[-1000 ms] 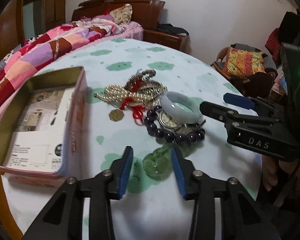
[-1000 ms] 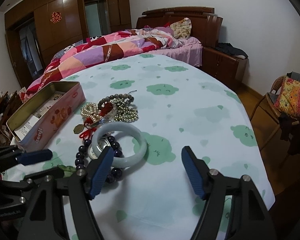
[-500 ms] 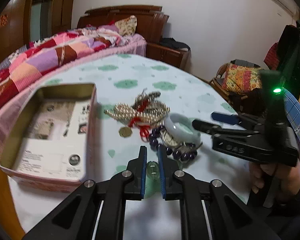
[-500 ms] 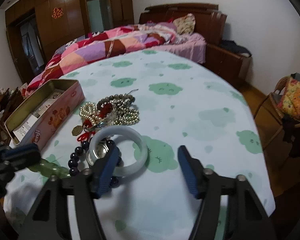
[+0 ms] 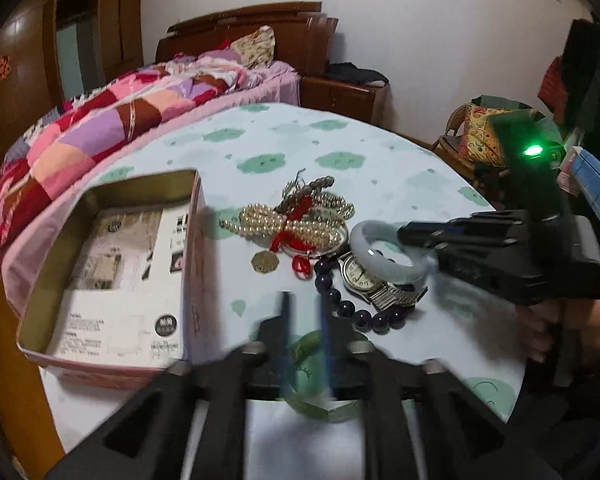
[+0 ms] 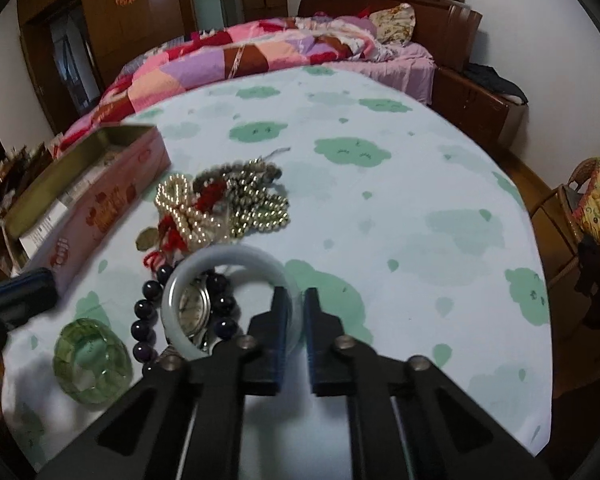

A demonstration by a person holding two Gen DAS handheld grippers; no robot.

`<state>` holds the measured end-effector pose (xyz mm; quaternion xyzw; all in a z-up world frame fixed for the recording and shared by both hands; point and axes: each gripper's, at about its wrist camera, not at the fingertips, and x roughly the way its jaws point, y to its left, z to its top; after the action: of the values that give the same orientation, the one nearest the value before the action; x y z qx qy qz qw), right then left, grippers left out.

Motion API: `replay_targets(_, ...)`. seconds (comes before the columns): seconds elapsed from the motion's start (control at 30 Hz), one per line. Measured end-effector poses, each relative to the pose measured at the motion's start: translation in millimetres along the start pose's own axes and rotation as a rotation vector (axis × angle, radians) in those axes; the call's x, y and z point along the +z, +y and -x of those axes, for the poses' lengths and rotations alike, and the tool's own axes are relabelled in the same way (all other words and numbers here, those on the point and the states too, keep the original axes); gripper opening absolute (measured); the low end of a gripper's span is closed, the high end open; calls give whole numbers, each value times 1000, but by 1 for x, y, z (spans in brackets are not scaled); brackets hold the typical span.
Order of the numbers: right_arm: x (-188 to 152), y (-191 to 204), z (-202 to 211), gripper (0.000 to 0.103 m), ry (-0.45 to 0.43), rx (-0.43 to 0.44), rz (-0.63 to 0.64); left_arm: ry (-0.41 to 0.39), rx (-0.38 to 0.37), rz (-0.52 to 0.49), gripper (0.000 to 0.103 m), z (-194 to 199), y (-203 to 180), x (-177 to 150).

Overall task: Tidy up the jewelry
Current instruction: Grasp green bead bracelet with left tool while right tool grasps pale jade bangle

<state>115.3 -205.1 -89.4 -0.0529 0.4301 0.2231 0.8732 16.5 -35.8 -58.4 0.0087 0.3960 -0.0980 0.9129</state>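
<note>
On the table (image 5: 380,152), paper-lined tin (image 5: 112,276).

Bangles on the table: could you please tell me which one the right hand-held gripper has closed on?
The pale white bangle, pinched at its rim by the right hand-held gripper; the green bangle is translucent.
</note>
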Motion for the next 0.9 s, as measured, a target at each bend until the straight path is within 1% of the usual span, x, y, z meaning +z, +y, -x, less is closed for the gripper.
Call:
replay_targets(0.03,-1,-2,7,3,-21,-3,-6,-2,7,6,59,0,1,0)
replay_targets(0.07,-2,-3,13,3,-43,-11,-6,-20,26,14,70,2,2,-1)
replay_targets(0.1,-3,-4,23,3,-67,-19,-3,-37,30,13,71,4,2,0)
replay_targets(0.13,-3,-5,28,3,-80,-21,-2,-46,12,3,71,6,0,0)
replay_targets(0.2,-3,-7,40,3,-97,-13,-2,-42,-8,-10,71,6,-3,0)
replay_targets(0.37,-8,-2,50,3,-106,5,23,30,-16,-57,71,-7,-15,-7)
replay_targets(0.43,-15,2,50,3,-96,18,36,60,1,-84,71,-12,-21,-11)
replay_targets(0.5,-18,4,44,3,-78,32,40,83,22,-91,71,-17,-21,-15)
replay_targets(0.53,-19,2,43,4,-82,30,27,94,33,-90,71,-18,-21,-18)
replay_targets(0.6,-17,-3,39,24,-82,39,-6,104,39,-87,71,-20,-20,-19)
replay_targets(0.63,-17,-4,39,54,-83,47,-15,107,33,-85,71,-21,-20,-20)
replay_targets(0.67,-16,-7,39,77,-98,55,-31,117,27,-84,71,-22,-20,-21)
replay_targets(0.7,-16,-8,40,80,-115,56,-44,131,26,-85,71,-25,-20,-22)
replay_targets(0.73,-18,-7,41,80,-120,57,-47,142,20,-88,71,-27,-21,-24)
replay_targets(0.83,-11,-2,32,80,-102,72,-41,150,-7,-86,71,-30,-22,-28)
replay_targets(0.87,-10,-1,29,80,-95,79,-37,144,-17,-77,65,-29,-20,-28)
replay_targets(0.9,-7,1,23,80,-82,86,-32,135,-35,-64,57,-28,-18,-27)
